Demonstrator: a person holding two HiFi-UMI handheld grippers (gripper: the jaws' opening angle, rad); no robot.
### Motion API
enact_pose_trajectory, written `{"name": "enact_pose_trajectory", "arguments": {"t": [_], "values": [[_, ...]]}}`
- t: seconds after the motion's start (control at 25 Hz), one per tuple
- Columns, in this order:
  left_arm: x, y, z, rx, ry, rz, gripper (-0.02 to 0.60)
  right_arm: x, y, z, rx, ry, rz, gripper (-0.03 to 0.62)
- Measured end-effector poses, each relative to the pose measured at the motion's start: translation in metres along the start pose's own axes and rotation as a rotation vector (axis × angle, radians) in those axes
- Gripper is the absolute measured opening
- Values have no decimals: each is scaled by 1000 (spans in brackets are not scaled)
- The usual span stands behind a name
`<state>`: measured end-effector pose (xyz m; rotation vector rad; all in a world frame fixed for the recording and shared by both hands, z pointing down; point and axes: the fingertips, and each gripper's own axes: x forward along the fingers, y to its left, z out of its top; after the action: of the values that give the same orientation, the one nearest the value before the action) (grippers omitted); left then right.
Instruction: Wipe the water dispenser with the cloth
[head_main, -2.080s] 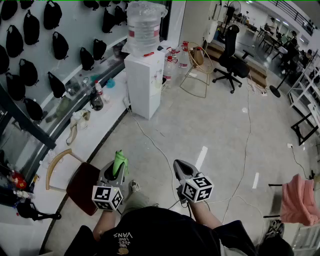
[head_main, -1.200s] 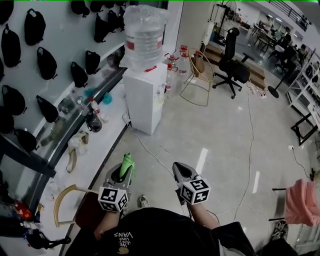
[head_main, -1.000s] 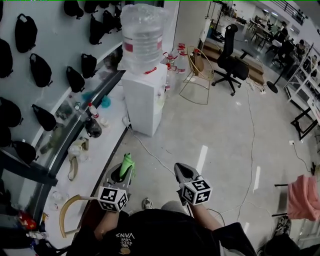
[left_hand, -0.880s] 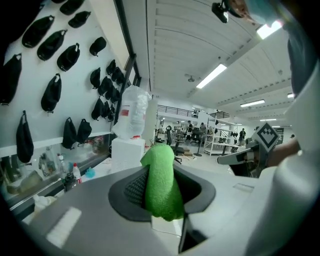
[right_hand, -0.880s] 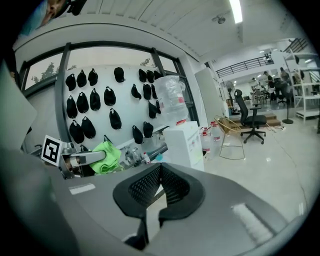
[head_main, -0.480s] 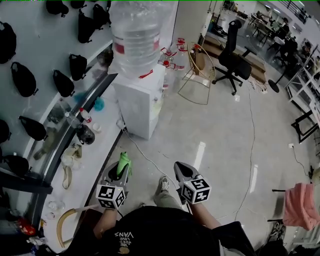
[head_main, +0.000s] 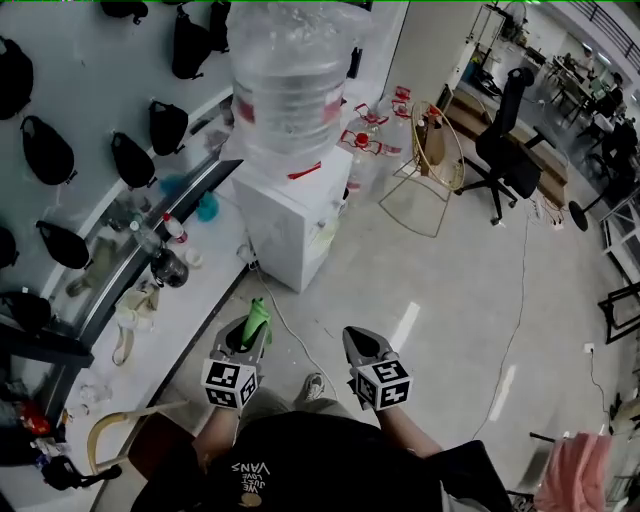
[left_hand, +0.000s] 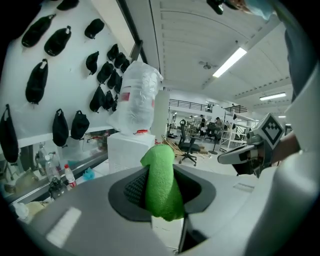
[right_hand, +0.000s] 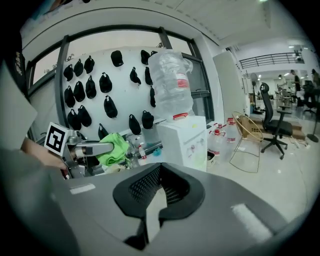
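The white water dispenser (head_main: 292, 222) stands ahead by the wall counter, with a big clear bottle (head_main: 290, 85) on top. My left gripper (head_main: 250, 338) is shut on a green cloth (head_main: 258, 320), whose folded end sticks out past the jaws. It is held low, some way short of the dispenser. In the left gripper view the cloth (left_hand: 161, 186) fills the jaws of the left gripper (left_hand: 160, 175), with the dispenser (left_hand: 127, 150) beyond. My right gripper (head_main: 360, 345) is beside it, shut and holding nothing. In the right gripper view the right gripper (right_hand: 159, 192) faces the dispenser (right_hand: 185, 140).
A long counter (head_main: 190, 290) with bottles and cloths runs along the left wall, which is hung with black bags (head_main: 165, 125). A cable (head_main: 290, 335) trails on the floor from the dispenser. Small water bottles (head_main: 365, 140), a wire stand (head_main: 430, 170) and an office chair (head_main: 510, 140) stand behind.
The person has walked closer, so the dispenser and bottle look larger and nearer. Both grippers keep their pose, and the left one still holds the cloth.
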<state>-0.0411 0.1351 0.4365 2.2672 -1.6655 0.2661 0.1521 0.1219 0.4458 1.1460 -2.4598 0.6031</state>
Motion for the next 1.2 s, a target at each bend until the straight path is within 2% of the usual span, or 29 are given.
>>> {"name": "enact_pose_trajectory", "arguments": {"t": [0.2, 0.32, 0.6, 0.84, 1.2], "values": [[40, 6, -6, 9, 30, -9, 110, 29, -18, 9, -5, 16, 16, 5], [67, 13, -10, 15, 50, -37, 110, 43, -27, 8, 11, 31, -2, 5], [138, 38, -11, 61, 101, -180, 110, 75, -44, 19, 82, 30, -143, 5], [195, 54, -15, 142, 147, -317, 110, 95, -42, 18, 148, 56, -242, 5], [264, 57, -24, 247, 178, -478, 110, 132, -26, 15, 202, 71, -289, 5]]}}
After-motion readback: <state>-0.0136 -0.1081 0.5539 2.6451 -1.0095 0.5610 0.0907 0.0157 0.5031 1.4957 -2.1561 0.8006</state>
